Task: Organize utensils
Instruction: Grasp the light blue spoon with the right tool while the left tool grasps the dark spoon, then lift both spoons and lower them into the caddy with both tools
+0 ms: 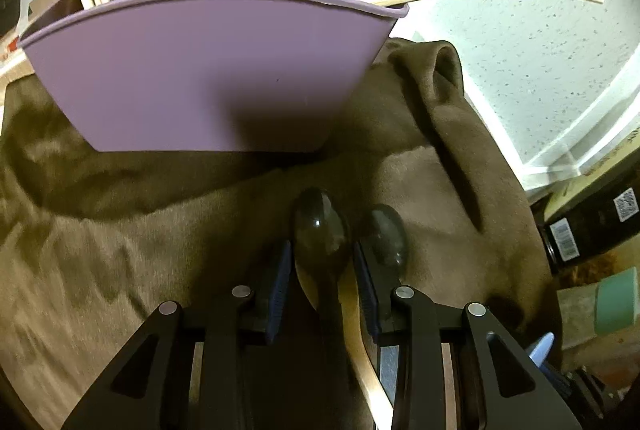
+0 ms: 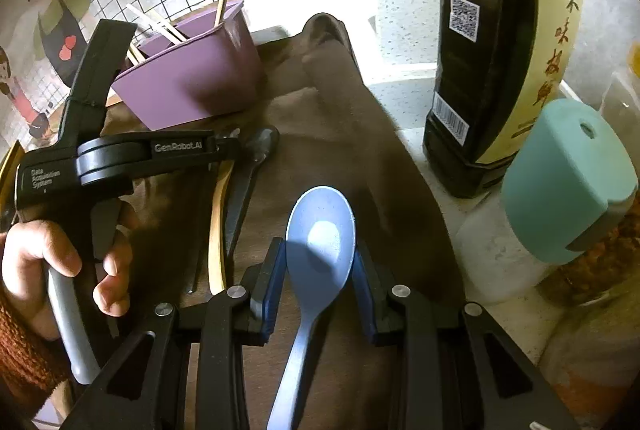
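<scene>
The blue spoon [image 2: 320, 242] lies low in the frame on the brown cloth [image 2: 340, 118] between the parted fingers of my right claw [image 2: 320, 262], the pads not visibly touching it, while two dark spoons [image 1: 320, 230] sit mid-frame at my left claw [image 1: 322, 270], also open. If I close the left one, I judge it could catch the wooden utensil [image 1: 360, 342] alongside. The purple organizer [image 1: 208, 70], at upper left, might tip on the soft, rumpled cloth.
</scene>
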Demonstrator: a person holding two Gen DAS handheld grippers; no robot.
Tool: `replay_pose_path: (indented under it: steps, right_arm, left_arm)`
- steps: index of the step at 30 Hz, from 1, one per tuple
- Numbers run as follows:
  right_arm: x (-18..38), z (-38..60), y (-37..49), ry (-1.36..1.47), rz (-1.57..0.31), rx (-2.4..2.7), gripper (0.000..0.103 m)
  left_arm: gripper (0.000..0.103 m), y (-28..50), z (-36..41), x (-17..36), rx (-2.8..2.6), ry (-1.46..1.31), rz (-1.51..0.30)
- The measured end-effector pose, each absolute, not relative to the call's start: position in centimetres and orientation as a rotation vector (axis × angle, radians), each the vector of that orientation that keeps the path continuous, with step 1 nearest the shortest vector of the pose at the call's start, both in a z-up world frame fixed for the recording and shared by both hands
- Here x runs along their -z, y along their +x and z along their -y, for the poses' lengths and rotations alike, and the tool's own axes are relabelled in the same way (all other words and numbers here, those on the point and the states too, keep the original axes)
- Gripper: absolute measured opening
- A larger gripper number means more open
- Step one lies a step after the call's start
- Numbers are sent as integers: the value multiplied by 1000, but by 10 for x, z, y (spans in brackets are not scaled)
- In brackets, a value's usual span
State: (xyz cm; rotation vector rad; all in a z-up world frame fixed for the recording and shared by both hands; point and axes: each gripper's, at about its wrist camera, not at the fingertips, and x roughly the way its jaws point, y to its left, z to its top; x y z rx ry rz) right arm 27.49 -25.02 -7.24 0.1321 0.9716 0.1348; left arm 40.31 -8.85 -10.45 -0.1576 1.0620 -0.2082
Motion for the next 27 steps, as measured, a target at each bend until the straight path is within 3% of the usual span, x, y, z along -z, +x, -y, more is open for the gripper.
replay_pose_path:
  steps: [9, 27]
  right_arm:
    - [66, 246, 270, 111, -955, -134, 29]
    - [35, 216, 254, 89, -884, -228, 29]
  left_arm:
    - [33, 407, 91, 100, 217, -107, -1046]
    - [32, 287, 17, 37, 299, -239, -874]
